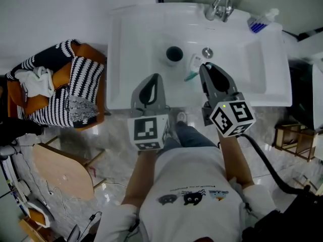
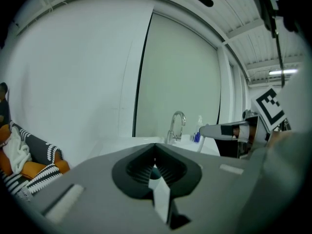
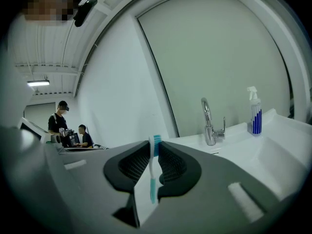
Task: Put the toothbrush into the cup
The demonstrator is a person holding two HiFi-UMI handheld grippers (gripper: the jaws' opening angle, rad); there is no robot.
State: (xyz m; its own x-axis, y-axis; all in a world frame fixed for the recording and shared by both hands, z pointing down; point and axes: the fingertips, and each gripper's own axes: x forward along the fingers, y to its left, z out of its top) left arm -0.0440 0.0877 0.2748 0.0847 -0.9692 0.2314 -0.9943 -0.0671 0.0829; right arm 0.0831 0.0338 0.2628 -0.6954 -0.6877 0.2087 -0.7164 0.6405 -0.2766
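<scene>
A white cup [image 1: 174,54] with a dark inside stands in the white sink [image 1: 252,64], left of the drain. My right gripper [image 1: 204,67] hovers over the basin just right of the cup, shut on a toothbrush [image 1: 192,72] with a white and teal handle. In the right gripper view the toothbrush [image 3: 153,169] stands upright between the jaws, its blue bristle head at the tips of the right gripper [image 3: 155,143]. My left gripper [image 1: 153,78] is over the sink's front edge, below the cup, shut with nothing in it. The left gripper [image 2: 155,147] looks toward the faucet.
A chrome faucet [image 1: 219,6] and a blue-striped spray bottle [image 1: 260,21] stand at the sink's back. An orange chair [image 1: 60,84] with striped cushions is on the left, a round wooden table [image 1: 58,168] below it, and a wooden rack [image 1: 292,140] on the right.
</scene>
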